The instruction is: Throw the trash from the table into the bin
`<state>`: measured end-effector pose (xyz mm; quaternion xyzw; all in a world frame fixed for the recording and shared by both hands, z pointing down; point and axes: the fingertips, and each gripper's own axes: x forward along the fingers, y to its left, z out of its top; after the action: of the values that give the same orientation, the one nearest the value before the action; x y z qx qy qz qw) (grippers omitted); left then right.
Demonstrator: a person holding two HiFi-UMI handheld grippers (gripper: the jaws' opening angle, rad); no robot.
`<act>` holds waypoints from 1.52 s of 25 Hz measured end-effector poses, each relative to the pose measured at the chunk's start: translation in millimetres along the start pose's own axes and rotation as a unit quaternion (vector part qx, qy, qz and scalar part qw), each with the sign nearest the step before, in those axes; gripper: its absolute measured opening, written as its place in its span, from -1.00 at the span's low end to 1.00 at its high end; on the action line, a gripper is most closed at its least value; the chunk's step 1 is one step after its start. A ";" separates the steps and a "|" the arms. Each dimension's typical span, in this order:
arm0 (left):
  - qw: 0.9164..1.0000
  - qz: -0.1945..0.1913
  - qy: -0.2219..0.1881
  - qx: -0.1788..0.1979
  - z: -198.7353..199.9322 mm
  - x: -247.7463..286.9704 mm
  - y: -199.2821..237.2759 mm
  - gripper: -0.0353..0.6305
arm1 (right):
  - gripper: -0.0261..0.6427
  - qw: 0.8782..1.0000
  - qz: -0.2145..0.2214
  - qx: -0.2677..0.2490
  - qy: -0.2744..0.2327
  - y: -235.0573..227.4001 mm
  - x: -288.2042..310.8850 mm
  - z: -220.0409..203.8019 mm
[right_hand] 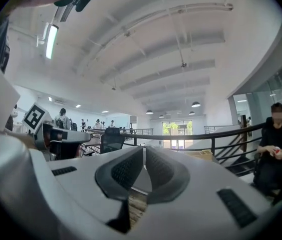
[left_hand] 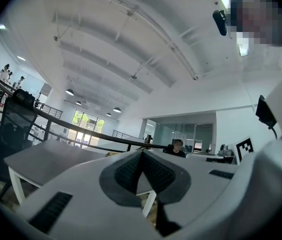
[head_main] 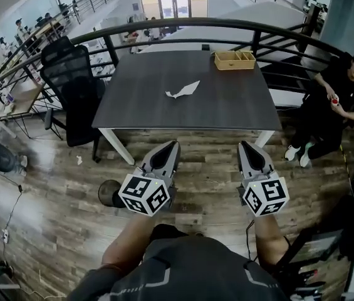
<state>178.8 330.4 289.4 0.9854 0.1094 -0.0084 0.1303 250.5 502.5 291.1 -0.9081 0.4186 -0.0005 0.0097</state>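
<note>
Both tongs, the left gripper (head_main: pixel 173 145) and right gripper (head_main: pixel 244 145), hang pressed together and empty, short of the table (head_main: pixel 239 108). Spread one pair before reaching the crumpled white paper (head_main: pixel 183 91) lying mid-table, then pinch its raised fold rather than a flat edge.

Dark grey short-sleeved shirt (head_main: pixel 189 271), thin pale seam lines. Ahead of the shirt, left gripper (head_main: pixel 175 144) and right gripper (head_main: pixel 242 144): white tapered shells, black ribbed pads (left_hand: pixel 128 173) inside the jaws. Nearest the shirt, a marker cube (head_main: pixel 144 194) on each, white with black square patterns.
</note>
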 end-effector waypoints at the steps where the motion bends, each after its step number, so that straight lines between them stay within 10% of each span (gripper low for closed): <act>1: 1.000 0.003 0.001 0.002 -0.1 5.2 6.3 -0.87 | -0.89 1.000 0.008 -0.001 -0.003 0.9 8.9 1.9; 14: 1.000 0.015 -0.002 0.007 23.9 53.7 154.6 -0.87 | -0.88 0.999 0.020 -0.030 -0.009 28.7 160.8 2.9; 38: 0.995 0.069 0.066 0.002 -14.5 154.2 362.7 -0.64 | -0.17 0.987 0.107 -0.065 0.096 35.0 403.6 -102.5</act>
<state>408.1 25.3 389.0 0.9892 0.0496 0.0651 0.1216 485.2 171.1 390.0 -0.8524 0.5116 -0.0595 -0.0898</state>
